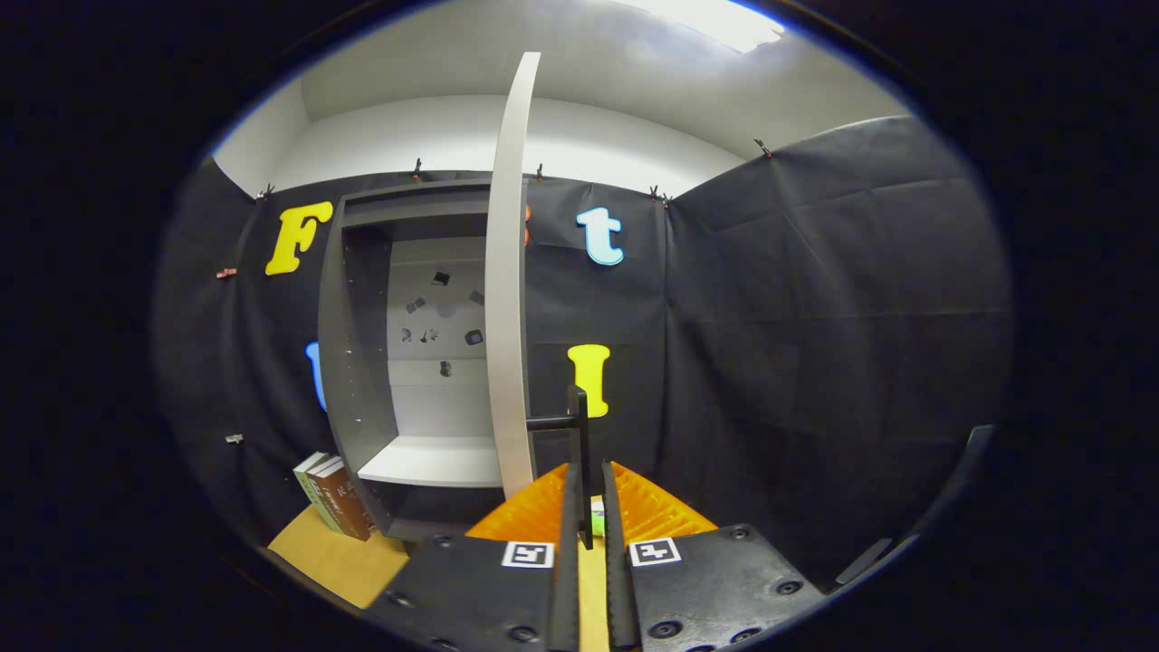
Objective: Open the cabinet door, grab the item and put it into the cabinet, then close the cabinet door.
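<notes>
**Door swung wide, handle between the fingers**

Handle first: the slim dark bar handle (577, 418) stands upright just below the middle of the frame, joined by a short stub to the edge of the tall pale grey cabinet door (509, 272). Our gripper (589, 534) has its two fingers drawn nearly together around the handle's lower end; we judge they pinch it, though the actual contact is hard to confirm. The door stands edge-on to us, well open, rising from the centre to the top of the frame.

Left of the door, the grey open-fronted cabinet (362, 344) shows a pale shelf (433, 460) and a back panel with small dark marks we cannot identify. At lower left, a few upright books (331, 496) lean beside the cabinet on the tan tabletop (335, 561). A small green-and-white thing (598, 518) peeks between the fingers at bottom centre; it may be the item to stow, but too little shows to tell.

We judge the opening step nearly complete. To finish well, we should follow the hinge's arc rather than pull straight, release the handle once the door rests, and back away along the fingers' line so we do not drag the door shut.
</notes>
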The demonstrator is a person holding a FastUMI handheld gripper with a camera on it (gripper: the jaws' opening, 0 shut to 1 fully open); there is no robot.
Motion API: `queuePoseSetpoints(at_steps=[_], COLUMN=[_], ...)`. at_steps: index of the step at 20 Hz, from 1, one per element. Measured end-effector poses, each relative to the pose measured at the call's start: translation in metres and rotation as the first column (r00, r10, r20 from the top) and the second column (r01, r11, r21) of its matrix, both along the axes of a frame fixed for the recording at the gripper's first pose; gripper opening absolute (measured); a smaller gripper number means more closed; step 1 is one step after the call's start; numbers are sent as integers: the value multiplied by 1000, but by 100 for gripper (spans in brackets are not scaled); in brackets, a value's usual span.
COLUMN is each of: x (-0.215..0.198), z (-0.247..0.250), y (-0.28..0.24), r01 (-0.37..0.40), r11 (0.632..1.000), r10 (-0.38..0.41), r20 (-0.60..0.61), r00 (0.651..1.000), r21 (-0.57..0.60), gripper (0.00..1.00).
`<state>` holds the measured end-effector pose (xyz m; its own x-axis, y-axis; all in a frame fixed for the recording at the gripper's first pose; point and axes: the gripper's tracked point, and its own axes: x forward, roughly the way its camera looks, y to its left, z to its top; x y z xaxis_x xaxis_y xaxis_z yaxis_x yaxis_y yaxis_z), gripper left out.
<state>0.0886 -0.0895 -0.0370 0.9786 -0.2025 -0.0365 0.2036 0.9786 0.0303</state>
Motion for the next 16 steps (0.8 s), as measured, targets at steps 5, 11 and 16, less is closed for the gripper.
queuePoseSetpoints(at_steps=[5,11,16], x=[-37,-55,-54], z=[55,51,-27], y=[1,94,169], r01=[113,-94,-229], r11=[985,992,973], r10=[-88,103,232], r20=[189,109,-99], r00=[978,989,968], r21=[-129,-83,38], gripper=[82,98,98])
